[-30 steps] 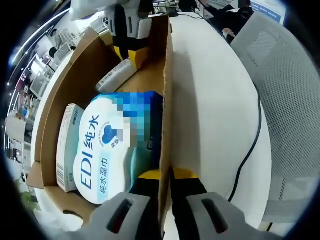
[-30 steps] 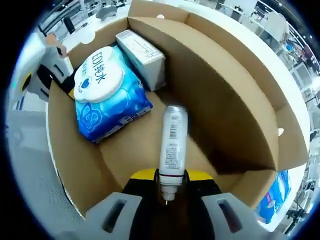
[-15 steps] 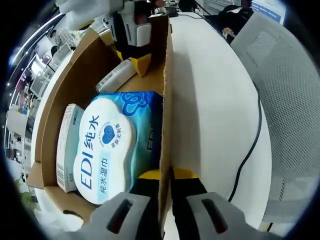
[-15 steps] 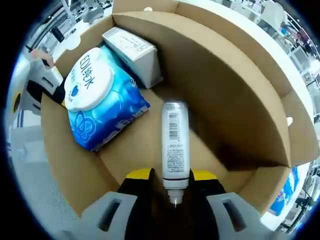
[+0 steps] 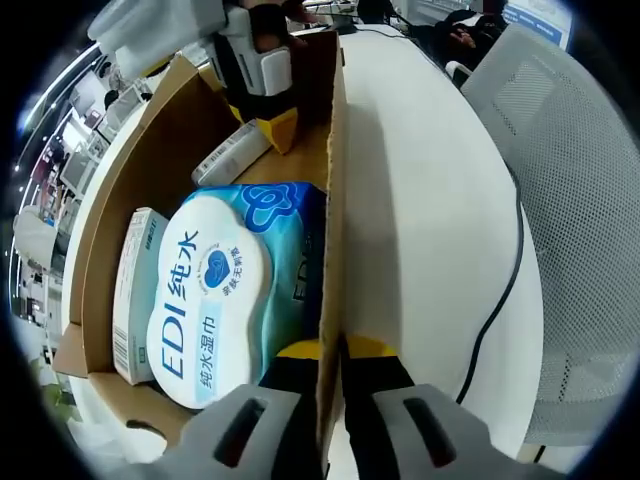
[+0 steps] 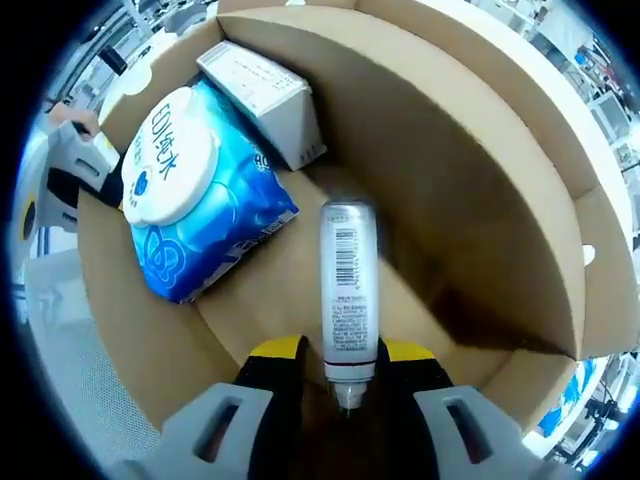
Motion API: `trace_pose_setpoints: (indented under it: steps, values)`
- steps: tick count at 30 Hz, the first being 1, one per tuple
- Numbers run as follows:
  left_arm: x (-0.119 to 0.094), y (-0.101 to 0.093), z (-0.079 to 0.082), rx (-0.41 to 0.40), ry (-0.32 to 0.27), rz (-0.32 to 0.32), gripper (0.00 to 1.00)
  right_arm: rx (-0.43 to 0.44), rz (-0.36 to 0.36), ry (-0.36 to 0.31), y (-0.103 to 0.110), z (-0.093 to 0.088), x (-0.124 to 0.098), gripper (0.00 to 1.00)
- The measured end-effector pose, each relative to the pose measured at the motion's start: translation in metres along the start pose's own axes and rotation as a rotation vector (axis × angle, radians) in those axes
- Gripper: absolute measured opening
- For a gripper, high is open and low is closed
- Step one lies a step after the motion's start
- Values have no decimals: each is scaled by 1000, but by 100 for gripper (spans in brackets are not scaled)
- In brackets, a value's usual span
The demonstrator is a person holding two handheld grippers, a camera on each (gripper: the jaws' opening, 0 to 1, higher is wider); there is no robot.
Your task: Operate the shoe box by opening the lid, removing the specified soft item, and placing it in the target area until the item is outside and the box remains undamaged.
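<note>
An open cardboard shoe box (image 5: 150, 140) (image 6: 470, 200) holds a blue wet-wipes pack (image 5: 225, 290) (image 6: 195, 200) with a white lid, a small white carton (image 5: 135, 280) (image 6: 262, 90) and a silver tube (image 5: 232, 152) (image 6: 348, 285). My left gripper (image 5: 330, 365) is shut on the box's right side wall, close beside the wipes pack. It appears at the box's left wall as the left gripper (image 6: 60, 175). My right gripper (image 6: 345, 360) reaches into the box and is shut on the tube's cap end. From the other side the right gripper (image 5: 262, 90) shows at the box's far end.
The box stands on a white table (image 5: 430, 220). A black cable (image 5: 505, 290) runs across it, and a grey mesh chair (image 5: 570, 150) stands beyond the edge. Another blue pack (image 6: 565, 405) lies outside the box. The box floor beside the tube is bare.
My right gripper has shifted slightly lower and deeper over the tube's end, so the box contents slid in its view. The tube, wipes pack and left gripper stayed put.
</note>
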State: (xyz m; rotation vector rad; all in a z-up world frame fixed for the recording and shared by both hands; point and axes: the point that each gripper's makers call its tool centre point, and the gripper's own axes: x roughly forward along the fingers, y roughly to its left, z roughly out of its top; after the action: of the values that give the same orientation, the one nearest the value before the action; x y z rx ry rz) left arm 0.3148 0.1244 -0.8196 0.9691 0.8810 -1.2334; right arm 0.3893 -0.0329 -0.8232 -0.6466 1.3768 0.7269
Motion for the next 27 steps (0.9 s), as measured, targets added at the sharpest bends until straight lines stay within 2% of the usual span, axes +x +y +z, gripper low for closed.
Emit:
trace_pose_setpoints:
  steps: [2, 11, 13, 14, 15, 16, 20, 22, 27]
  values:
    - [0, 0, 0, -1, 0, -1, 2, 35, -4, 9, -1, -1, 0, 26]
    - [0, -1, 1, -2, 0, 0, 2, 20, -25, -40, 1, -4, -1, 24]
    - [0, -1, 1, -2, 1, -1, 2, 32, -25, -46, 1, -5, -3, 17]
    - [0, -1, 1, -2, 1, -1, 2, 110, -68, -84, -2, 0, -4, 17]
    - [0, -1, 1, -2, 1, 0, 2, 59, -44, -60, 0, -4, -8, 17]
    - [0, -1, 1, -2, 0, 0, 2, 46, -50, -57, 1, -5, -5, 17]
    - [0, 0, 1, -3, 1, 1, 2, 52, -59, -47, 1, -4, -7, 17]
    - [0, -1, 1, -2, 1, 0, 2, 99, -58, -88, 2, -1, -12, 17]
    - [0, 0, 0, -1, 1, 0, 2, 186, -6, -130, 7, 0, -22, 17]
